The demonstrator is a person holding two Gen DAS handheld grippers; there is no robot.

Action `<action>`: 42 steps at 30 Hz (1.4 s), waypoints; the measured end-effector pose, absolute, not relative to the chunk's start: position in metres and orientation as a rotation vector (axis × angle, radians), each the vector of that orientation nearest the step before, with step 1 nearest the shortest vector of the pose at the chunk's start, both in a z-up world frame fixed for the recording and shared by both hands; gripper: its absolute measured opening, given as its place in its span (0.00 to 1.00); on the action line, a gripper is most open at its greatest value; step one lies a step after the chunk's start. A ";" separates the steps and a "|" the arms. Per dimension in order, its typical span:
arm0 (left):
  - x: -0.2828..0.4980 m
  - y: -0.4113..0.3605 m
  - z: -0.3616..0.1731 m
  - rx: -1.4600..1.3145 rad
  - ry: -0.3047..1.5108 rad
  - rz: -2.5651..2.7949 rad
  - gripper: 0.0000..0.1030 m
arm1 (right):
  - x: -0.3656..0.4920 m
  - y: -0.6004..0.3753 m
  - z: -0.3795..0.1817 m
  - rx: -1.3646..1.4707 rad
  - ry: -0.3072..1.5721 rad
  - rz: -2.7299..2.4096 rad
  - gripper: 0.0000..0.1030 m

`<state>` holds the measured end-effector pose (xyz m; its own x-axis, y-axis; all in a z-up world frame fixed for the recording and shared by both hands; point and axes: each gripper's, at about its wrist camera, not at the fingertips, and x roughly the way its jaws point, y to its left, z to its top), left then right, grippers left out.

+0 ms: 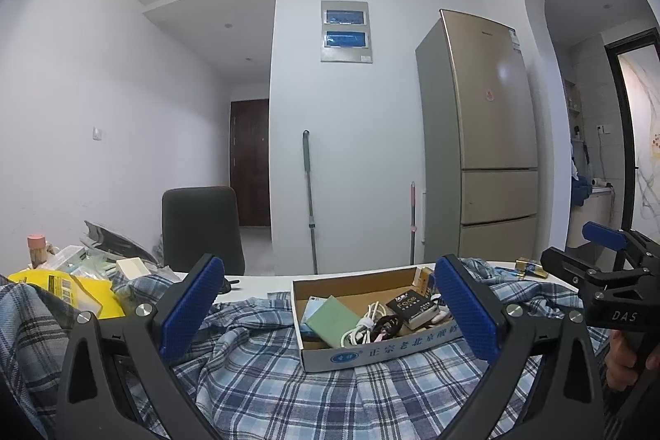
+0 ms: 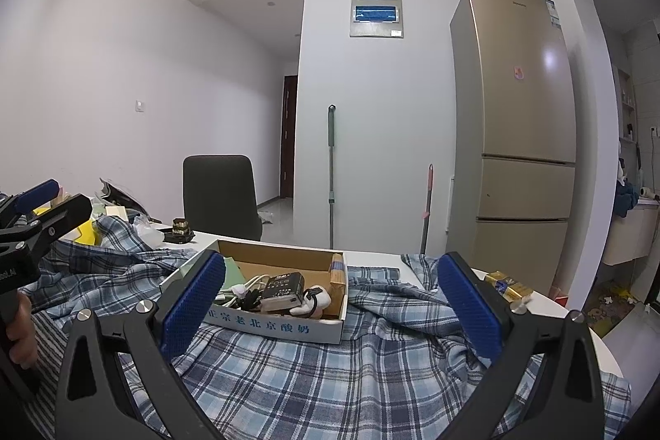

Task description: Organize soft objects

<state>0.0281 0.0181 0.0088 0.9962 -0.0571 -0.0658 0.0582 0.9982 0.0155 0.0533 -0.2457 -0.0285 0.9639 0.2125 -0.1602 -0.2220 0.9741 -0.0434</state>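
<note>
One big soft thing covers most of the bench (image 1: 264, 281): a blue checked shirt (image 1: 288, 386), spread out and wrinkled. It lies under both grippers and reaches from the near edge to the far side.

A cardboard box (image 1: 342, 355) sits on top of the shirt, in the middle. Inside it are a green card (image 1: 332, 320), white cables (image 1: 363, 326), and a black packet (image 1: 412, 306). A small yellow box (image 2: 338, 271) stands at the right end of the cardboard box.

The left gripper (image 1: 330, 312) hangs just above the shirt, near the box. Its jaws are wide apart and hold nothing. The right gripper (image 2: 332, 310) also hangs just above the shirt, a bit to the right, and its jaws are wide apart and empty too. A hand (image 1: 627, 361) holds the handle of the right gripper.

On the left of the bench there is a yellow bag (image 1: 70, 289) and a pile of small packets (image 1: 82, 260). On the right lies a gold packet (image 2: 509, 285), just beside the shirt.

Behind the bench stands a black chair (image 2: 220, 194). Farther back, a mop (image 2: 331, 172) leans on the white wall, and a tall gold fridge (image 2: 519, 126) stands to the right.
</note>
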 end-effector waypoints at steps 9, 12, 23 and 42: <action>0.028 0.019 0.009 0.020 0.064 -0.055 1.00 | 0.052 -0.246 -0.029 -0.060 0.157 0.217 1.00; 0.028 0.019 0.009 0.021 0.067 -0.054 1.00 | 0.052 -0.246 -0.029 -0.060 0.157 0.217 1.00; 0.028 0.022 0.008 0.017 0.073 -0.055 1.00 | 0.053 -0.246 -0.028 -0.061 0.160 0.217 1.00; 0.030 0.022 0.007 0.020 0.078 -0.054 1.00 | 0.053 -0.247 -0.028 -0.065 0.152 0.204 1.00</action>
<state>0.0295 0.0224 0.0068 0.9955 -0.0529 -0.0787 0.0544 0.9984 0.0181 0.0527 -0.2467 -0.0277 0.9678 0.1967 -0.1569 -0.2065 0.9772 -0.0491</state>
